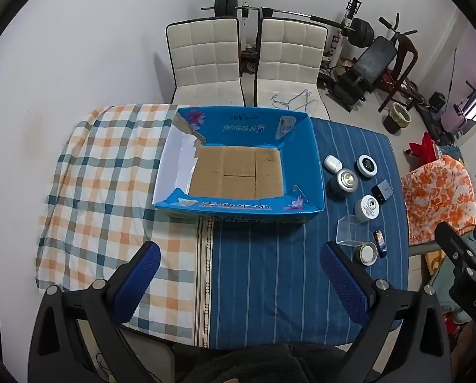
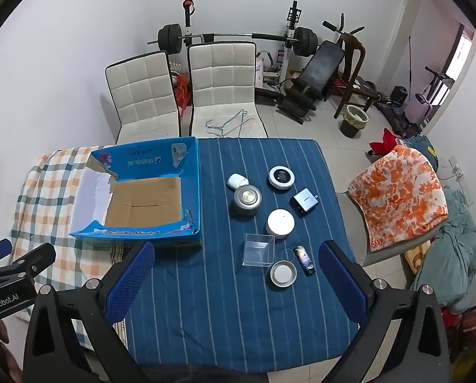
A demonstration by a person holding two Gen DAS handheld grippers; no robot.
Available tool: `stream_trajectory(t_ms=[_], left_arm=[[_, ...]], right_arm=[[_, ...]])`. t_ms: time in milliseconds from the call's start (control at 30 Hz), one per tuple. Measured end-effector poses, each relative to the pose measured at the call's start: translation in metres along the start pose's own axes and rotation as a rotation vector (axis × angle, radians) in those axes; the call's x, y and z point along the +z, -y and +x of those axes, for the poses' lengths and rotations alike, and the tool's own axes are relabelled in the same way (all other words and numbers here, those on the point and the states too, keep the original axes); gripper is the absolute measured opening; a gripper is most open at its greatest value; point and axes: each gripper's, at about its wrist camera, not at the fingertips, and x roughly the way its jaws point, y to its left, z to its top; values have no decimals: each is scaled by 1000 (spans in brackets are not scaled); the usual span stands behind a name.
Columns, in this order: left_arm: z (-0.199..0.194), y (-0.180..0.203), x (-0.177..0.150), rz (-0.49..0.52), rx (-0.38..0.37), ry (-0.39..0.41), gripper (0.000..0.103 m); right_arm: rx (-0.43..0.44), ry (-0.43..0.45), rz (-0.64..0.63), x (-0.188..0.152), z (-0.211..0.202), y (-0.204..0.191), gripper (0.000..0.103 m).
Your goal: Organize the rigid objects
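Observation:
An open blue cardboard box (image 1: 313, 172) (image 2: 191, 175) with a bare brown floor sits on the table. To its right lie several small objects: a white case (image 2: 237, 180), a silver puck light (image 2: 247, 200), a black-and-white round tin (image 2: 281, 177), a grey charger block (image 2: 304, 206), a white round jar (image 2: 280, 222), a clear plastic box (image 2: 258, 249), a white-lidded tin (image 2: 283, 273) and a small dark lighter (image 2: 305, 259). My left gripper (image 1: 239, 274) is open and empty, in front of the box. My right gripper (image 2: 236, 274) is open and empty, in front of the objects.
The table has a blue striped cloth (image 2: 212, 303) and a checked cloth (image 1: 103, 172) on its left part. Two white chairs (image 2: 222, 86) stand behind it. A chair draped in orange floral fabric (image 2: 400, 194) stands at the right. Gym equipment lines the back wall.

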Motion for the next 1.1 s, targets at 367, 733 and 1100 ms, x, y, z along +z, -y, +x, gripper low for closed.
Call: stream_trajectory(t_ms=[367, 733, 1100], left_arm=[[1, 0, 0, 2, 3, 5, 103], [4, -3, 0, 2, 8, 11, 103], [-10, 2, 3, 12, 9, 40, 103]], right_arm=[[10, -19, 9, 3, 7, -1, 103], [11, -7, 5, -1, 12, -8, 103], [17, 11, -3, 0, -3, -10, 103]])
